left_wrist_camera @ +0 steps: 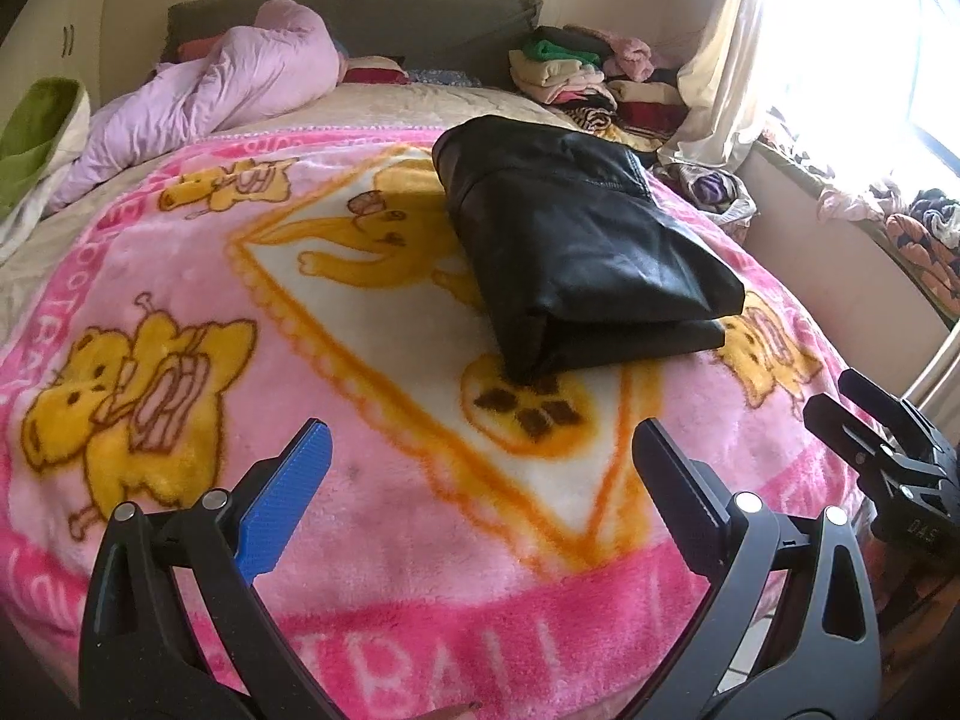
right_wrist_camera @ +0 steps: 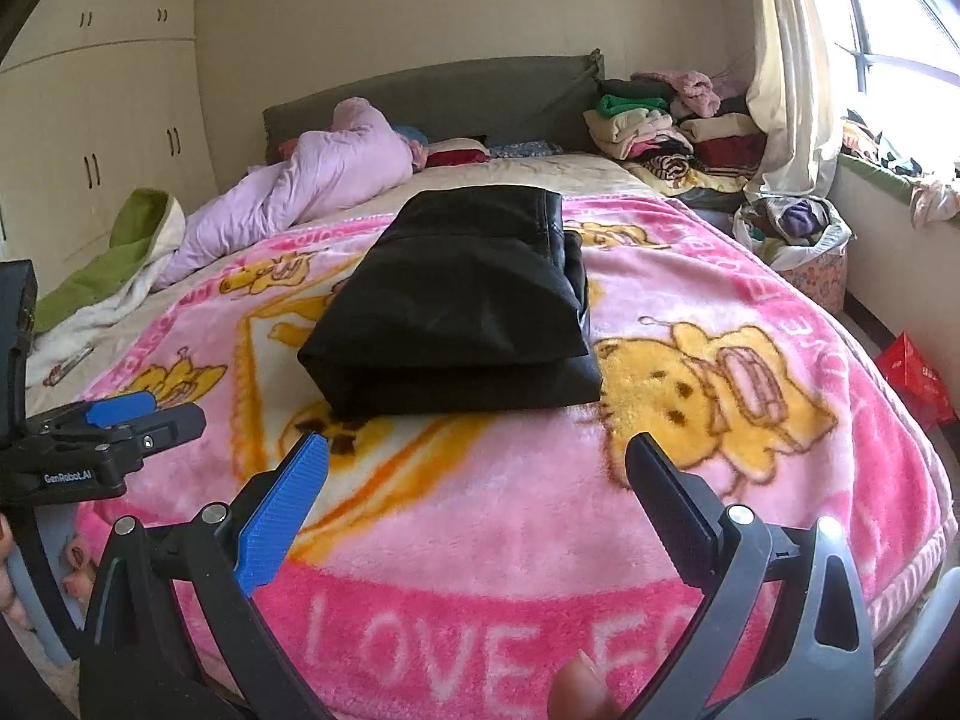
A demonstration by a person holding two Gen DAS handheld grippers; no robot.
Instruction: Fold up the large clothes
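- Evidently the folding is close to done: the black garment (right_wrist_camera: 456, 306) lies as a compact, layered rectangle in the middle of the pink blanket (right_wrist_camera: 690, 516), its folded edge turned toward both cameras.
- Nothing is held by the left gripper (left_wrist_camera: 480, 474); its jaws are spread wide, with one blue pad (left_wrist_camera: 288, 504) seen above bare blanket, well short of the garment.
- Likewise the right gripper (right_wrist_camera: 477, 486) is held with its jaws apart and empty, just short of the garment's near edge.
- Both tools are judged to be kept back and unclenched because the bundle now rests by its own weight; a further fold or a lift to a pile would call for a fresh grasp at the near edge.
- Slick, leather-like fabric is suggested by the sheen, so the layers could slide if pinched at only one ply.
- A soft, plush work surface is given by the blanket, printed with yellow cartoon figures and white lettering, spread over a bed.
- Toward the headboard (right_wrist_camera: 480, 96) a lilac quilt (right_wrist_camera: 312, 186) is bunched, and stacked clothes (right_wrist_camera: 660, 126) are piled near the window curtain (right_wrist_camera: 786, 60).
- Pale wardrobe doors (right_wrist_camera: 108, 132) are seen along the left wall.
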